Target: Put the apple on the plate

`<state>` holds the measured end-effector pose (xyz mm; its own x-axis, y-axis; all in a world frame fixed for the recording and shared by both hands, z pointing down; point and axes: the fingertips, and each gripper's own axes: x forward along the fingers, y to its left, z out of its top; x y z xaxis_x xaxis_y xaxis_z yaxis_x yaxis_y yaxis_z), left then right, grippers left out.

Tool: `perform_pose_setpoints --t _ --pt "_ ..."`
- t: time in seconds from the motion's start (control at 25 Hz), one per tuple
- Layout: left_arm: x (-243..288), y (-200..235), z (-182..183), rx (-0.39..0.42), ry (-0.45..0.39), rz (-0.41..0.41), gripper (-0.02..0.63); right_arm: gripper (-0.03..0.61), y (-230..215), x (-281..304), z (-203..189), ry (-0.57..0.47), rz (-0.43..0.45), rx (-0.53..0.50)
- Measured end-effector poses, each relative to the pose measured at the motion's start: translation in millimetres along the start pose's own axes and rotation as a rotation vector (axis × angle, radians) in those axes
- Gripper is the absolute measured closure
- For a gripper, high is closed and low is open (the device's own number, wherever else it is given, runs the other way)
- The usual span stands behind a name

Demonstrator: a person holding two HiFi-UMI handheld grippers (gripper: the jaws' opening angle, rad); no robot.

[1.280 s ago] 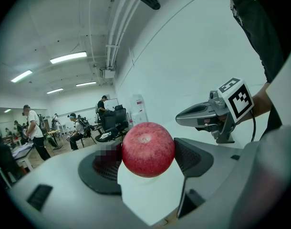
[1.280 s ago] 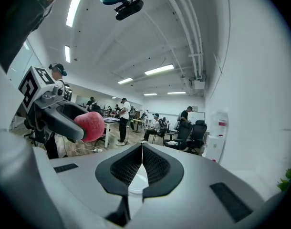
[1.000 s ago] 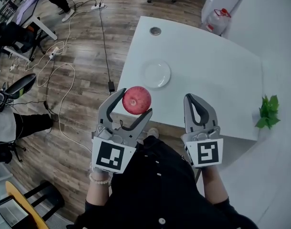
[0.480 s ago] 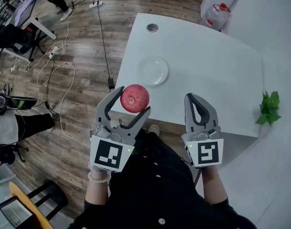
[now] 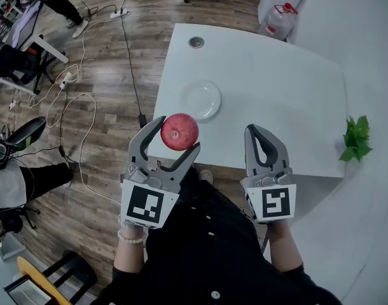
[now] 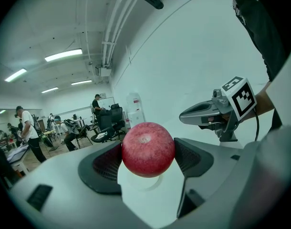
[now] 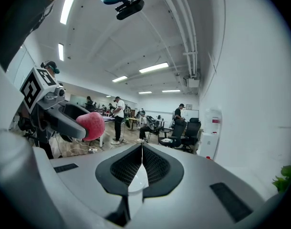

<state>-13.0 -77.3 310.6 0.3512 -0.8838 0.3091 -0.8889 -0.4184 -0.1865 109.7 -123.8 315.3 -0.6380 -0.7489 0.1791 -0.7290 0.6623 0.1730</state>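
A red apple (image 5: 179, 131) is held between the jaws of my left gripper (image 5: 175, 135), in the air just short of the white table's near edge (image 5: 200, 161). The left gripper view shows the same apple (image 6: 148, 149) squeezed between both pads, with the white plate (image 6: 148, 181) partly hidden beneath it. The small white plate (image 5: 202, 100) lies empty on the table, a short way beyond the apple. My right gripper (image 5: 262, 138) hovers over the table's near edge, its jaws shut on nothing. From the right gripper view the apple (image 7: 91, 126) appears at the left.
A green plant (image 5: 355, 138) sits at the table's right edge. A round grommet (image 5: 195, 42) is set in the far left corner. Cables (image 5: 79, 107) trail over the wooden floor on the left, with chairs and people further off. A water jug (image 5: 280, 18) stands behind the table.
The view has shifted slightly, so the table and plate sit a little nearer and lower. Both grippers hold much the same pose, the apple still in the left one.
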Motion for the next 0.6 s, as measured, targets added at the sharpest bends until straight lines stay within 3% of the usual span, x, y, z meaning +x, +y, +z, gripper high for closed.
perform_pose_setpoints --t 0.6 --pt "34 36 -12 0.018 0.003 -0.096 0.258 0.537 0 36 4 0.048 -0.074 0.005"
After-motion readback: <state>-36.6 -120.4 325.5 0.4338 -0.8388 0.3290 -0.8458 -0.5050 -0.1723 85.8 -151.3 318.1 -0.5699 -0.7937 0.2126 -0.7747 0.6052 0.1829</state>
